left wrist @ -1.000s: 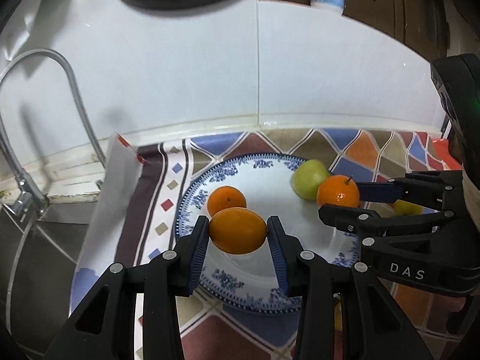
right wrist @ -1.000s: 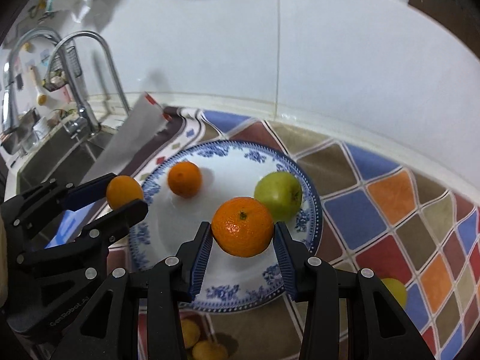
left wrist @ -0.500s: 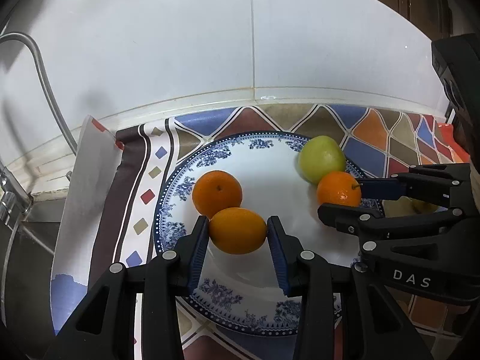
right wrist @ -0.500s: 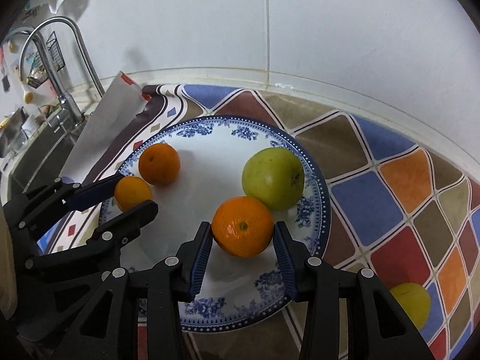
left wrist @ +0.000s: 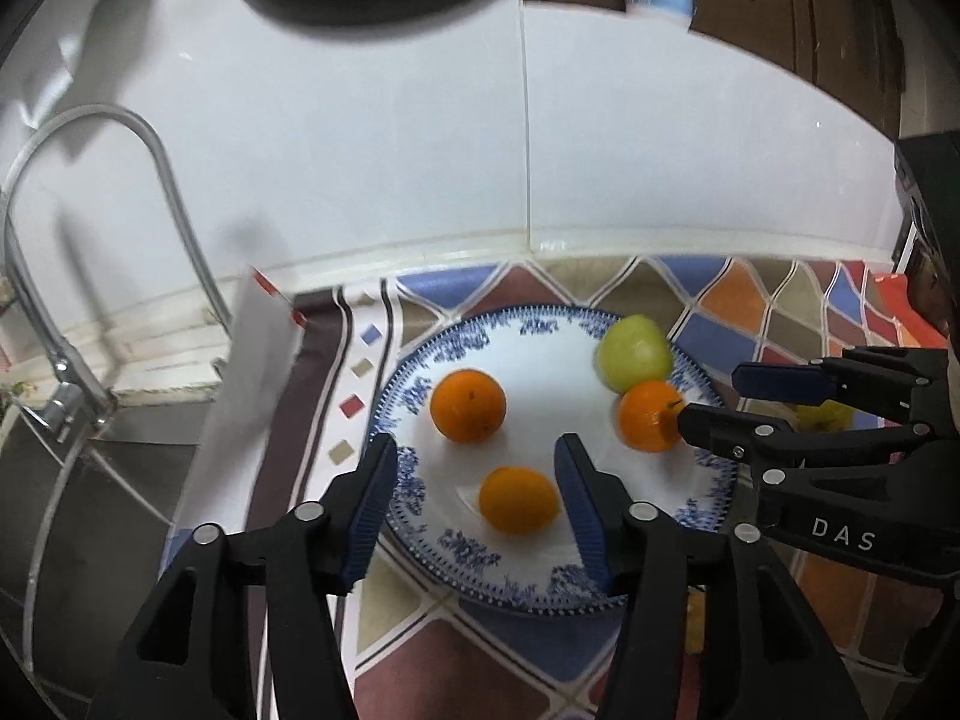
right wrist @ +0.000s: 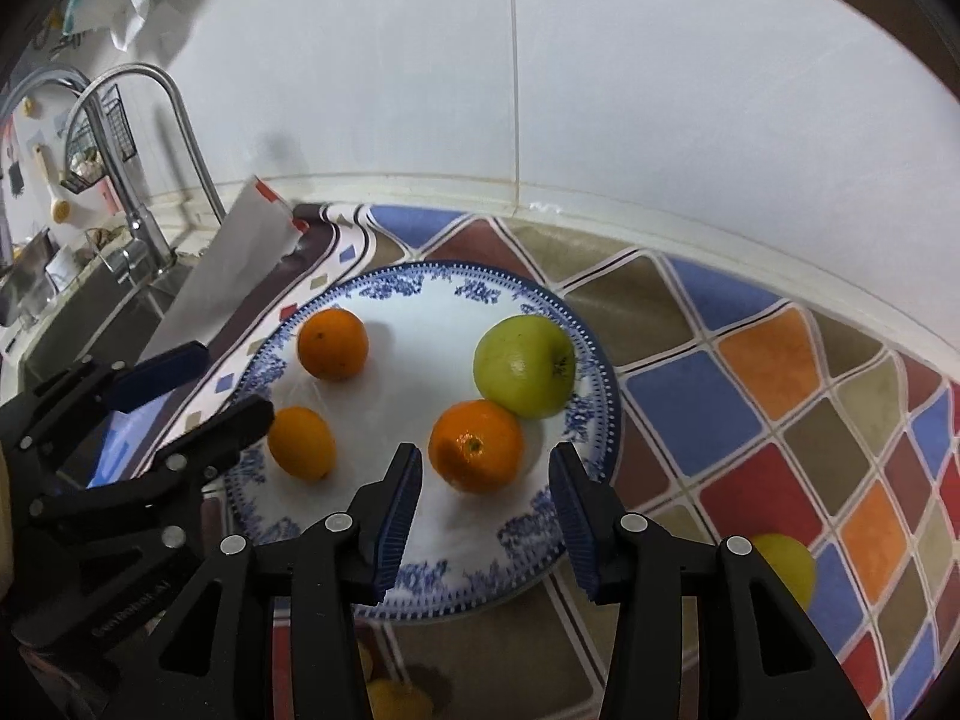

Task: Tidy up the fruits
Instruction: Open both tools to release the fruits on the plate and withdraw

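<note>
Releasing both fruits onto the plate (right wrist: 600, 372): left gripper (left wrist: 477, 480) has just been opening around its orange (left wrist: 519, 499), right gripper (right wrist: 486, 498) stands clear of its tangerine (right wrist: 476, 445). Withdraw straight back, avoiding nudges.

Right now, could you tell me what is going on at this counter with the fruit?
A person with a gripper in each hand is putting fruit on the blue-patterned plate. The left gripper has just been opening its jaws, and its small orange lies between them on the plate. The right gripper also stands open around a stemmed orange beside the green apple. A third orange is plated; a yellow fruit waits on the mat.
</note>
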`<state>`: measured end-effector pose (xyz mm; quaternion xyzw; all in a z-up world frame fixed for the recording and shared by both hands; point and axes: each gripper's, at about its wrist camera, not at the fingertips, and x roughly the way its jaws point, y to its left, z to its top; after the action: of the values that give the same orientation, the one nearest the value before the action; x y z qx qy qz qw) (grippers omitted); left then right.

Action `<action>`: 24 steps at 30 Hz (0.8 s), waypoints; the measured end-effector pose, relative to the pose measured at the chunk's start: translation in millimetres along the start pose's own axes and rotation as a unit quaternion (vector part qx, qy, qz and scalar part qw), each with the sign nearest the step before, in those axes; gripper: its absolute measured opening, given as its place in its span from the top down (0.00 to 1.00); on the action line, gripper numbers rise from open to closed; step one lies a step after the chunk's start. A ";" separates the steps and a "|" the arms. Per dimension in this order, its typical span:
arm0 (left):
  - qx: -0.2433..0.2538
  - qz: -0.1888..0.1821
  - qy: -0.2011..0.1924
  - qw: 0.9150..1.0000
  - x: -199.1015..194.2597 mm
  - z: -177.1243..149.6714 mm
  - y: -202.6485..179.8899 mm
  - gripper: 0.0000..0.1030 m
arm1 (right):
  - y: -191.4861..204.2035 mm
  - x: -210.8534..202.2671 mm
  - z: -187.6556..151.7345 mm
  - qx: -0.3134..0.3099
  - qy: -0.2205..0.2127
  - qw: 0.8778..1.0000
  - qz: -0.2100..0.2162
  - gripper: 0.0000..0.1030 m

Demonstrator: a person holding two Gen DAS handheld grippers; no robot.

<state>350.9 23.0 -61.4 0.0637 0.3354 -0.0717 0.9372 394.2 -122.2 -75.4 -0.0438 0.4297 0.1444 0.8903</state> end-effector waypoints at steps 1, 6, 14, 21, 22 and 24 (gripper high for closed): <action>0.000 0.001 -0.006 1.000 -6.7 0.5 -1.2 0.46 | 0.7 -5.7 -0.4 0.000 -0.005 1.000 -0.001 0.56; -0.004 0.008 -0.039 0.999 -44.8 2.3 -8.5 0.40 | 2.1 -43.0 -6.4 0.000 -0.041 0.999 -0.004 0.49; -0.021 0.024 -0.073 0.997 -98.3 -8.6 -19.8 0.23 | 2.7 -104.5 -24.0 -0.006 -0.100 0.995 -0.021 0.40; -0.019 0.039 -0.095 0.994 -135.9 -25.0 -34.8 0.15 | -1.2 -144.6 -50.2 0.005 -0.133 0.990 -0.043 0.32; -0.017 0.041 -0.099 0.994 -141.4 -27.5 -37.4 0.13 | -2.3 -149.7 -55.2 0.008 -0.135 0.990 -0.048 0.32; -0.016 0.046 -0.104 0.993 -148.6 -31.5 -41.7 0.12 | -6.2 -158.5 -63.9 0.016 -0.138 0.989 -0.054 0.30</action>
<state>210.3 0.9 6.2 0.0559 0.2342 -0.0292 0.9701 254.6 -175.8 7.6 -0.0321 0.3019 0.0934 0.9482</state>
